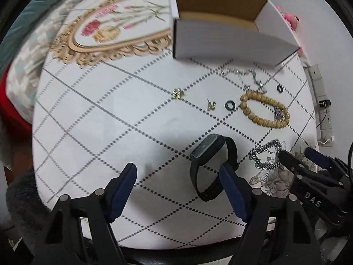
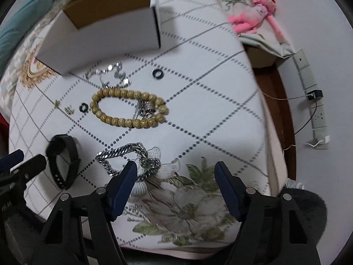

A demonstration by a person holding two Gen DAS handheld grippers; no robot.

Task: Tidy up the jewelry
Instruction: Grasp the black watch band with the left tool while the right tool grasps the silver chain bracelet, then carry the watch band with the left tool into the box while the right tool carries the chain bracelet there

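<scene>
Jewelry lies on a white cloth-covered table (image 1: pixel 92 132). A black watch (image 1: pixel 213 165) lies by my left gripper's right finger; my left gripper (image 1: pixel 179 172) is open and empty. A silver chain bracelet (image 2: pixel 130 159) lies at the left finger of my right gripper (image 2: pixel 176 170), which is open and empty. A wooden bead bracelet (image 2: pixel 129 108), a thin silver necklace (image 2: pixel 110 72), two black rings (image 1: pixel 230 105) (image 2: pixel 158 74) and two gold earrings (image 1: pixel 177 93) (image 1: pixel 211 105) lie farther out. An open white cardboard box (image 1: pixel 225 39) stands at the back.
A pink plush toy (image 2: pixel 253 13) lies beyond the table's far right edge. A grey power strip (image 2: pixel 313 101) with cables lies on the floor at the right. Teal and patterned fabric (image 1: pixel 26 44) sits at the left.
</scene>
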